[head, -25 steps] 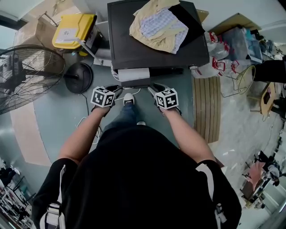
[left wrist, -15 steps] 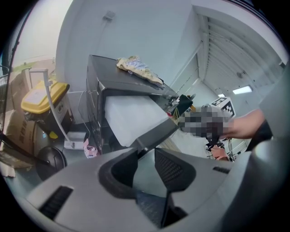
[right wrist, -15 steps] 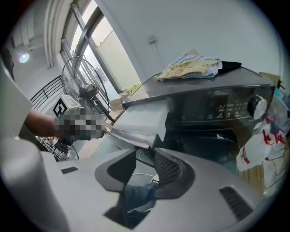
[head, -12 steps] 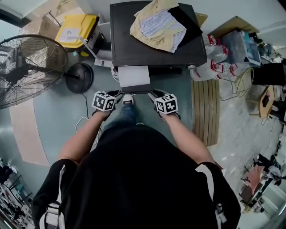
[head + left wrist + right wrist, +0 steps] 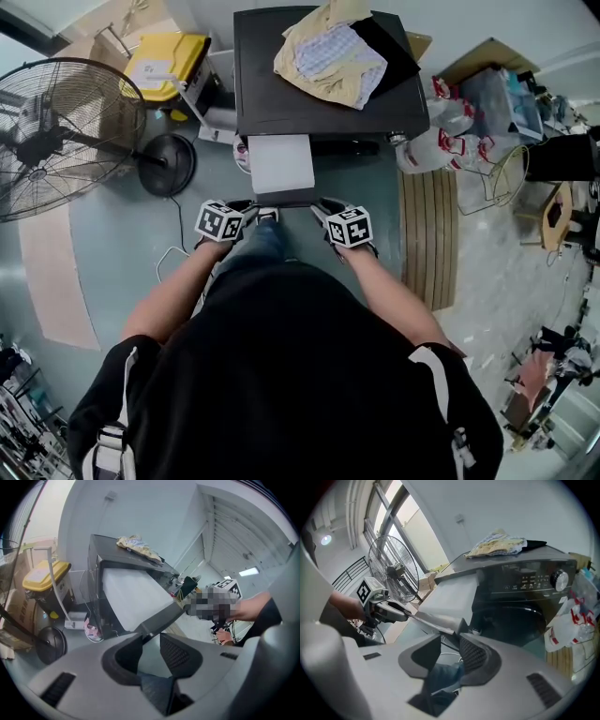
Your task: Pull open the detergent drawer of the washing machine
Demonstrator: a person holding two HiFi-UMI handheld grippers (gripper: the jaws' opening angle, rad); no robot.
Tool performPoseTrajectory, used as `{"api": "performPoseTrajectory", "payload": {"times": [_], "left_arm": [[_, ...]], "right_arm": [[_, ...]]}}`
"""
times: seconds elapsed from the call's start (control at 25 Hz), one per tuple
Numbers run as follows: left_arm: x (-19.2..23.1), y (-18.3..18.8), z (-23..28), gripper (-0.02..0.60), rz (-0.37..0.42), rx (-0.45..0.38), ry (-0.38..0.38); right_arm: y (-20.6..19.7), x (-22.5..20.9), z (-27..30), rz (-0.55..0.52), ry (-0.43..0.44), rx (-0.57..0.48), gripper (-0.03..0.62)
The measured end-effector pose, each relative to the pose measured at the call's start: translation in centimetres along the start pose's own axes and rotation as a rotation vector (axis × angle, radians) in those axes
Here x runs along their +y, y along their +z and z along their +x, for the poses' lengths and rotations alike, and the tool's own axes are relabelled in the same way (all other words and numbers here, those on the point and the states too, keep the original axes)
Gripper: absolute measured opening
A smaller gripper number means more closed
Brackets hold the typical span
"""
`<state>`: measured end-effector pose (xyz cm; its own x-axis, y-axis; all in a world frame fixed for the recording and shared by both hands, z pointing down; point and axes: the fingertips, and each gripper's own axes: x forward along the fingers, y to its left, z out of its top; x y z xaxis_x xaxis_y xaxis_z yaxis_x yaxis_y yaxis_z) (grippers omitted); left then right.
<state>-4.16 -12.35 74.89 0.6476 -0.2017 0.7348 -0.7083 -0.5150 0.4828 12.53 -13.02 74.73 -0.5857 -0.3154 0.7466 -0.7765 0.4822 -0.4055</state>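
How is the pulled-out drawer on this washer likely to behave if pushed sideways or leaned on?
The drawer probably stays stiff: its white top and dark front edge look straight and flat. It stands well out of the washing machine, so sideways or downward force would likely make it bind or sag. It should slide rather than lift.

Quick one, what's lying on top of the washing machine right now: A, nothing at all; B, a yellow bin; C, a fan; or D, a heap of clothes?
D: a heap of clothes lies on the dark top of the washing machine, while the yellow bin and the fan stand on the floor beside it.
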Motion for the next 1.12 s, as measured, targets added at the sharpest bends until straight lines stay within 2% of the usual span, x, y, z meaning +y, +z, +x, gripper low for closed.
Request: {"api": "performPoseTrajectory", "payload": {"times": [0.32, 0.72, 1.12], "left_arm": [[-1.6, -2.7, -0.1, 0.124, 0.002, 0.023, -0.011], [-1.8, -3.2, 0.2, 0.127, -0.017, 0.018, -0.005], [-1.2, -4.1, 0.9, 0.133, -0.027, 0.041, -0.008]], "right_arm": [[-2.7, 1.0, -1.0, 0.002, -0.011, 0.014, 0.123], [-3.5, 0.9, -1.0, 0.017, -0.021, 0.024, 0.127], [-4.5, 0.7, 0.5, 0.018, 0.015, 0.056, 0.129]]}}
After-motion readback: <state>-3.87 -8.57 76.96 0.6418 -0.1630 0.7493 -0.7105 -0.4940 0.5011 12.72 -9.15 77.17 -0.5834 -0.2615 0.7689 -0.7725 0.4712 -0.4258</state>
